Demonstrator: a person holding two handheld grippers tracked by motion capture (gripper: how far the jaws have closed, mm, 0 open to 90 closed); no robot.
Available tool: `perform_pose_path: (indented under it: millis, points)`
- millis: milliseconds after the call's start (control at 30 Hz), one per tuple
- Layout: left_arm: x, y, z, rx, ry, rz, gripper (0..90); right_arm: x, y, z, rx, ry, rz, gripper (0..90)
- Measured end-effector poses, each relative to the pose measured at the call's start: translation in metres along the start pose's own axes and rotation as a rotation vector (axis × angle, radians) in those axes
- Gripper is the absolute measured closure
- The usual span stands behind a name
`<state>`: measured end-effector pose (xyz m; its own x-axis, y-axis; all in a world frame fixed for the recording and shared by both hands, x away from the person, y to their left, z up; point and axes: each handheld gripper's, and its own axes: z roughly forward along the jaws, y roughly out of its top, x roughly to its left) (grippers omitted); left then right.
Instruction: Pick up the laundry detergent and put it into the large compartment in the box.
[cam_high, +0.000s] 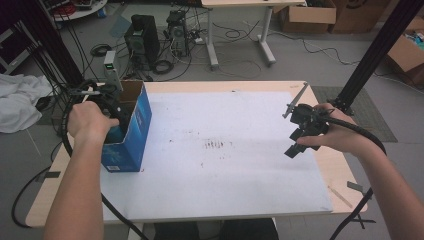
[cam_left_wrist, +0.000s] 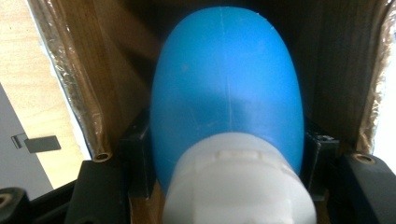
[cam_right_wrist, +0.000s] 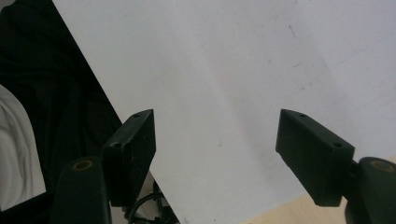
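The blue bulb (cam_left_wrist: 226, 88) is squeezed in our left gripper (cam_high: 107, 102), inside the box (cam_high: 131, 131) at the desk's left edge. Our right gripper (cam_right_wrist: 217, 156) hangs wide apart, empty. We think lifting out remains.

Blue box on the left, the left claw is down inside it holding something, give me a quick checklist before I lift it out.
1. Left claw shut on the blue bottle: ok.
2. Bottle's white cap on: ok.
3. Bottle free of the blue box walls: cannot tell.
4. Box upright on the table: ok.
5. Right claw open, holding nothing, away from the box: ok.
6. White sheet bare for setting down: ok.
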<state>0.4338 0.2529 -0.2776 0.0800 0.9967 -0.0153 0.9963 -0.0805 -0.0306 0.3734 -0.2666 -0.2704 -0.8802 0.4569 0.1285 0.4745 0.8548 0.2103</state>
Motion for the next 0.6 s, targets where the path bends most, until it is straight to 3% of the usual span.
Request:
perform_pose_path:
  millis: [600]
  points:
    - [-0.0079,0.0007,0.0012,0.006,0.028,0.006,37.7,0.0009,-0.0047,-0.0012,-0.001,0.000,0.007,28.8]
